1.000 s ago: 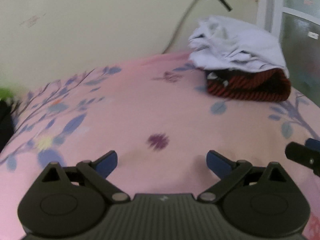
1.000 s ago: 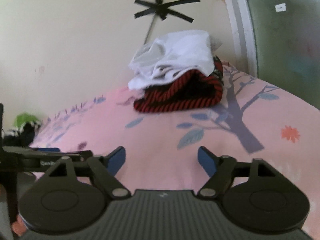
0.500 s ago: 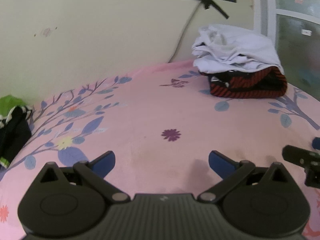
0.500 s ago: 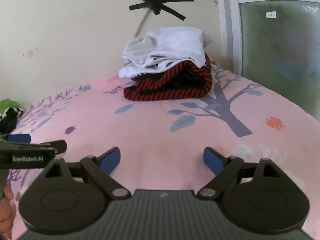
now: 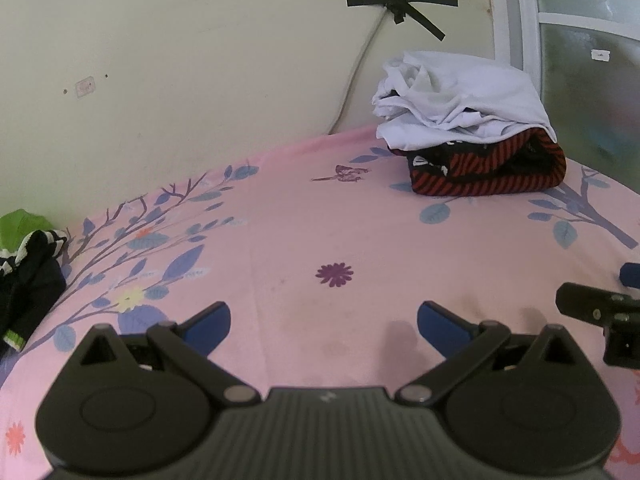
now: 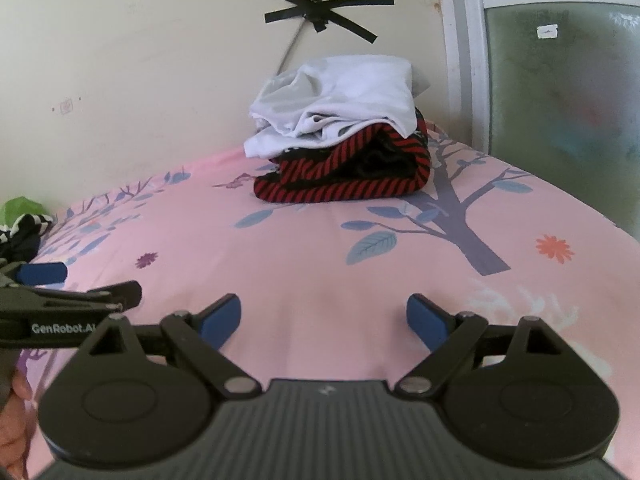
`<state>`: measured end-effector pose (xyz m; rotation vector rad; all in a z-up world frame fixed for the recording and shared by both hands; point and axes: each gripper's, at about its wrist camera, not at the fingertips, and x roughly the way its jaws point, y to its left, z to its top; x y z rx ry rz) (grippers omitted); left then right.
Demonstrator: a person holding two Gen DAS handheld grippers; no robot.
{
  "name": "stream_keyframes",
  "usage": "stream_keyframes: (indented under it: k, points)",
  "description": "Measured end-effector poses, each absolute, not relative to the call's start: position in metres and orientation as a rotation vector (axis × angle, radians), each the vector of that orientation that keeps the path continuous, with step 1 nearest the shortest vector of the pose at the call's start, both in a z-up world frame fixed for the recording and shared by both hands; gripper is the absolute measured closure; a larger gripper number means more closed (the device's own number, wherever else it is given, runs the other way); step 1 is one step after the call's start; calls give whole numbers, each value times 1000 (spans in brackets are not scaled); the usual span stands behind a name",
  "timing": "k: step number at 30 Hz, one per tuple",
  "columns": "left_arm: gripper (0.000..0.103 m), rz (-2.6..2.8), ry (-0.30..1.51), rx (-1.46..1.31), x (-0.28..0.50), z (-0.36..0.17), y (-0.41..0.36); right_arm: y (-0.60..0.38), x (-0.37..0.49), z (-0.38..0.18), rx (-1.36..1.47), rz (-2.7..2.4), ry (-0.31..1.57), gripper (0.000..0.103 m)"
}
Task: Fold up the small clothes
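Left wrist view: my left claw hangs over the pink bedsheet with its blue pads spread wide and only bare sheet between them. Beyond the purple flower, near the wall, sits the pile of clothes: a white garment lies crumpled on top of a folded red-and-black striped garment. Well to the left of that pile, at the bed's edge, lies a heap of black and green clothes, unfolded. To the right of the pile a frosted window stands. In the right wrist view my right claw has just been opening and now stands wide too, with nothing between its pads, pointing towards the same pile, the striped garment under the white one.
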<state>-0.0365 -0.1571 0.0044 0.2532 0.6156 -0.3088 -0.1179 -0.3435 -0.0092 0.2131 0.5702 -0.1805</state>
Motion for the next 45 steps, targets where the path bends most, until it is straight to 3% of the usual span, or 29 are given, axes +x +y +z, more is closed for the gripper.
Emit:
stream_keyframes:
  k: [45]
  points:
    - [0, -332, 573, 288, -46, 6, -161, -346, -127, -6, 256, -194, 516, 20]
